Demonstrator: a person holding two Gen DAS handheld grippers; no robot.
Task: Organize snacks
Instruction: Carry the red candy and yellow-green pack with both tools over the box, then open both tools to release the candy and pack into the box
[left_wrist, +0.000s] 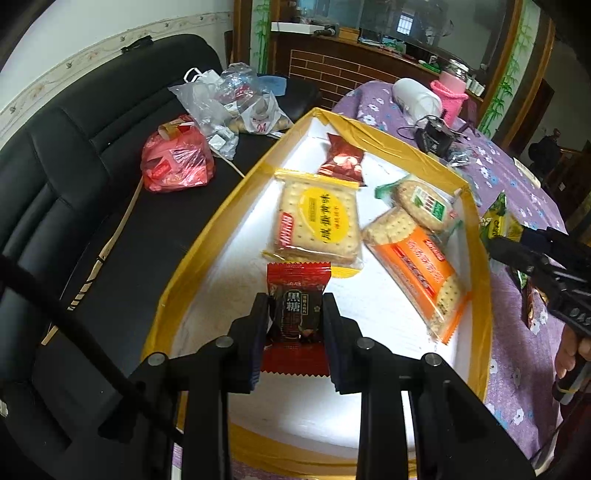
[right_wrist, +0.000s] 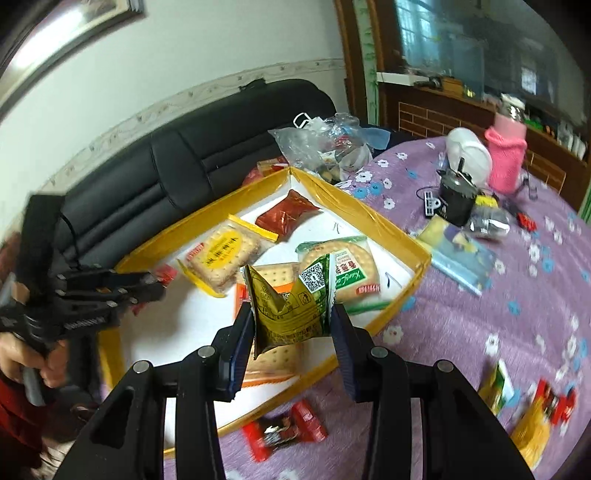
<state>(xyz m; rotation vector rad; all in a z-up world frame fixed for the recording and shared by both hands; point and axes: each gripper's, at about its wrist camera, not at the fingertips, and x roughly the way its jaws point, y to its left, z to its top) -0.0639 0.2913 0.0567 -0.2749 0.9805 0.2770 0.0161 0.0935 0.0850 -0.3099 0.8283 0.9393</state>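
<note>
A black leather sofa (right_wrist: 155, 173) is standing at the far left under a white wall. Crumpled clear plastic bags (left_wrist: 221, 99) are lying on it. On the purple flowered desk cloth (right_wrist: 461, 325), a pink knitted bottle sleeve (right_wrist: 506, 158) is standing far right, beside a white cylindrical jar (right_wrist: 469, 155).

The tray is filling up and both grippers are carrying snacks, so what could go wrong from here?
1. The left gripper and right gripper both hover over the tray and could bump.
2. The green and gold packet is crumpled between the right gripper's pads and might slip or tear.
3. Dropped here, it would land on the orange cracker pack and pile up.
</note>
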